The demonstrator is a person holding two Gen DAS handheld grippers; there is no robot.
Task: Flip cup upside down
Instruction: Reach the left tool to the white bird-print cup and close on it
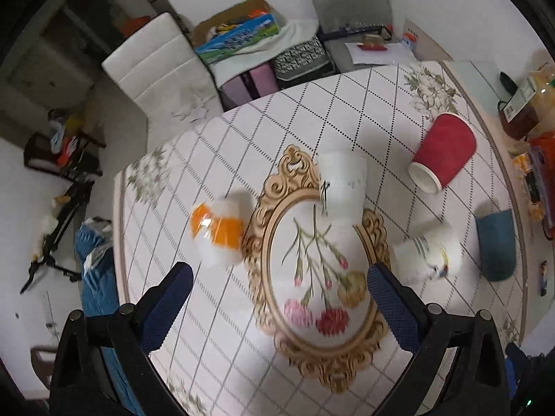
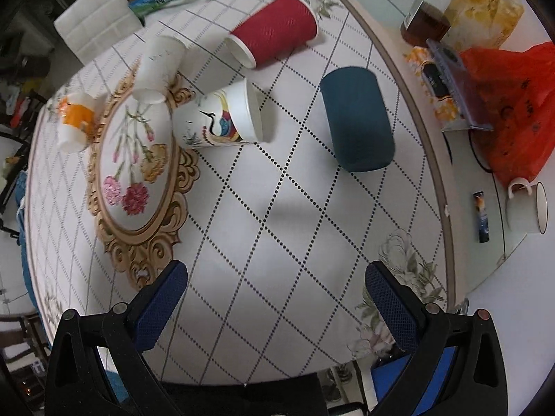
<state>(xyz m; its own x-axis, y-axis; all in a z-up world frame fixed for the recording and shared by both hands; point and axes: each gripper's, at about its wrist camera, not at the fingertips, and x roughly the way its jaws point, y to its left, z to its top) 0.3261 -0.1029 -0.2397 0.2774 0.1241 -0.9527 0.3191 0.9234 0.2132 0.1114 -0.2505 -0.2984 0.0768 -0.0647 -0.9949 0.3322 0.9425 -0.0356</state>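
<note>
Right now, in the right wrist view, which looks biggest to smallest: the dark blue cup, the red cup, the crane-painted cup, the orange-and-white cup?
1. dark blue cup
2. red cup
3. crane-painted cup, close to the red one; unsure
4. orange-and-white cup, farthest off, so distance may shrink it

5 cups (image 2: 222,119) crowding the far table, bare tablecloth (image 2: 277,242) before the right tongs (image 2: 276,303)

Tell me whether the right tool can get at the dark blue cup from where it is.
Probably yes. The right tool is open and holds nothing, and the dark blue cup stands apart from the other cups with only bare tablecloth between them. The crane-print cup lies off to its left, out of the path.
</note>
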